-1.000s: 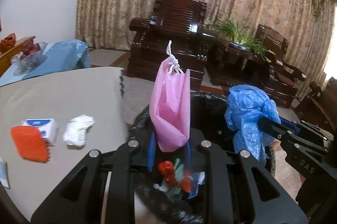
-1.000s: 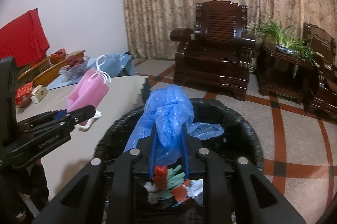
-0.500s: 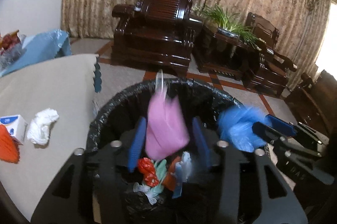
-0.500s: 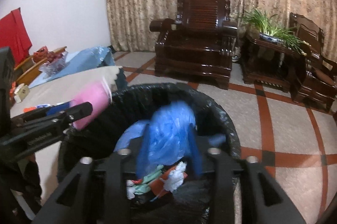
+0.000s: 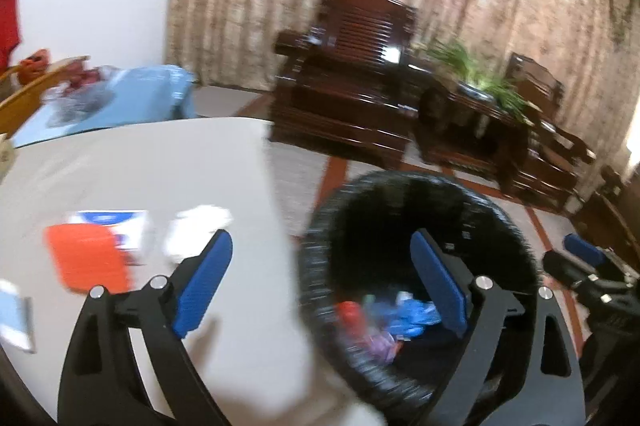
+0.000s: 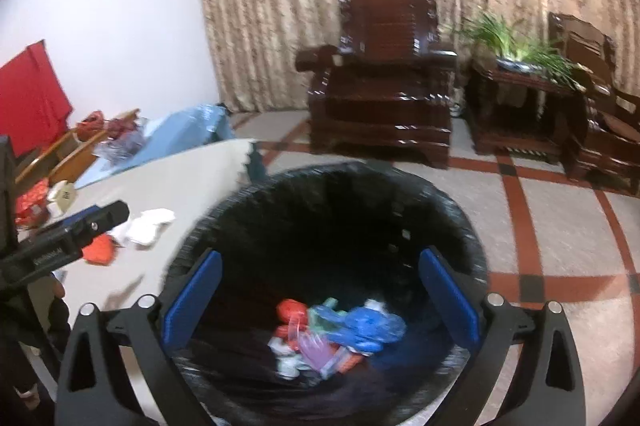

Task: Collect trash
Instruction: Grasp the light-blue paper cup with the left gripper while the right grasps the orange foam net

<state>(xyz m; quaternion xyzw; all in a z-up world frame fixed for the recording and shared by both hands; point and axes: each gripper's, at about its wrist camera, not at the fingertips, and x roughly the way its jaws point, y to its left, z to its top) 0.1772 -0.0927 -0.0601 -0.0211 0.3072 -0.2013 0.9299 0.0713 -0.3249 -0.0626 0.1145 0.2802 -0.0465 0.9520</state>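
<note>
Both claws are shown spread wide and empty: the right gripper (image 6: 320, 300) is held over the black-lined trash bin (image 6: 448, 209), where dropped litter (image 6: 340, 330) lies at the bottom centre of the frame. The left gripper (image 5: 320, 286) straddles the bin's near rim and the table (image 5: 160, 161). The remaining trash, a crumpled white tissue (image 5: 196, 234) beside an orange item (image 5: 86, 258), is seen at lower left, just beyond the left fingertip, so the left claw is judged the nearer one
</note>
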